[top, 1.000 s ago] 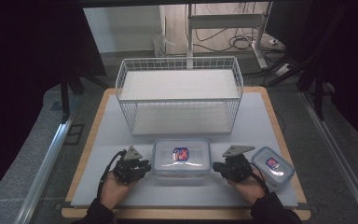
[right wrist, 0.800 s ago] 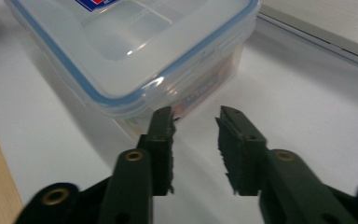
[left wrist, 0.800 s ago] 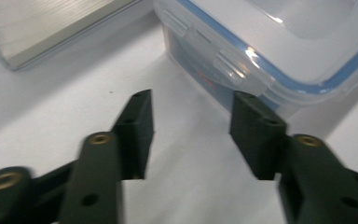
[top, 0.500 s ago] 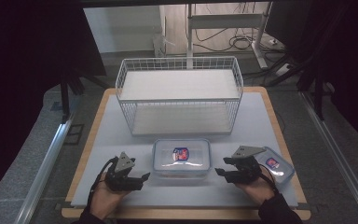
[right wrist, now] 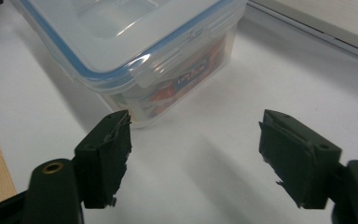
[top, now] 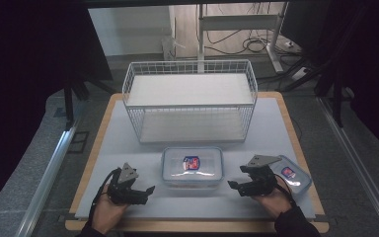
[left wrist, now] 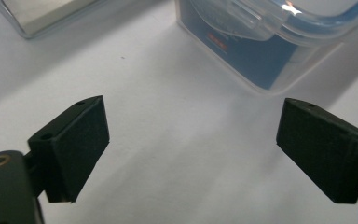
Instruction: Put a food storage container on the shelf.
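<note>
The clear lidded box [top: 192,166] sat on the white worktop [top: 276,128] near its front edge, midway between the two hands, with a red and blue label on its lid. The left tongs [top: 145,191] lay at about 8 o'clock from the box, close to its near left corner but apart from it, their jaws spread wide with nothing between them. In the left gripper view the left tongs [left wrist: 193,149] showed bare white surface between the pads, with the box [left wrist: 270,42] just ahead toward 1 o'clock. The right tongs [top: 236,186] lay at about 4 o'clock from the box, also gaping and empty. In the right gripper view the right tongs [right wrist: 196,158] had the box [right wrist: 135,51] ahead at 11 o'clock, near the left pad. A smaller lidded box [top: 291,174] lay beside the right hand [top: 271,197]. A white wire basket [top: 190,101] stood at 12 o'clock from the box, well apart.
</note>
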